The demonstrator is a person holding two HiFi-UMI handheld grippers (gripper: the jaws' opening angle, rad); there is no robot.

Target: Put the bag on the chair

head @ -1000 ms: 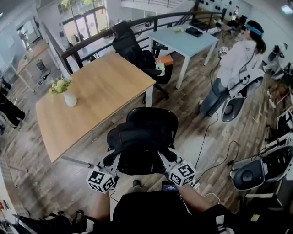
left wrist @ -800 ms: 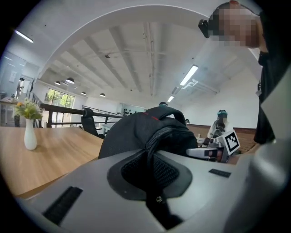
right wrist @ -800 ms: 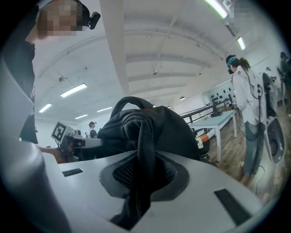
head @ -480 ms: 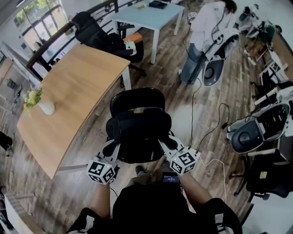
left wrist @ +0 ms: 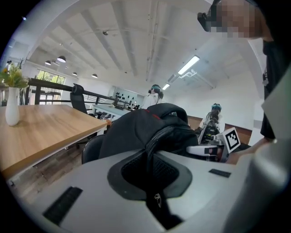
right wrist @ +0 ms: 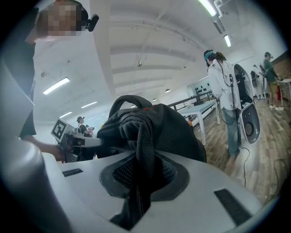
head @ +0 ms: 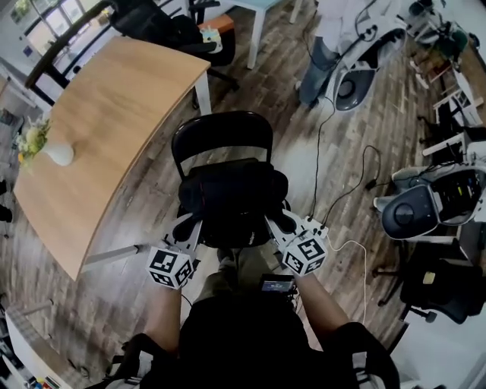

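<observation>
— Which way does the bag lie from each gripper?
— Starting at the left: the left gripper (head: 184, 228) has its jaws almost together, pinched on the left strap (left wrist: 152, 145). The bag (head: 231, 190) lies just ahead of it and to its right, over the seat of the chair (head: 220, 125) and in front of the backrest
— And its long side?
— It runs across, left to right, from one gripper to the other. At the far end the right gripper (head: 282, 224) has its jaws narrowly apart, clamped on the right strap (right wrist: 144, 145), which looks thicker than the other
— Which hand is nearer?
— Neither. Both sit at the bag's near edge, one at each end, so I judge the coming move to be straight down onto the seat with both hands together. I cannot tell whether the bag's bottom already touches the seat
— How many of each thing?
— Left to right: one table (head: 99, 121) with one vase (head: 58, 153) on it, one bag, two straps held and two grippers. One chair stands under the bag. Well apart from it are a second chair (head: 156, 19) at the top and a third chair (head: 444, 289) at the lower right
</observation>
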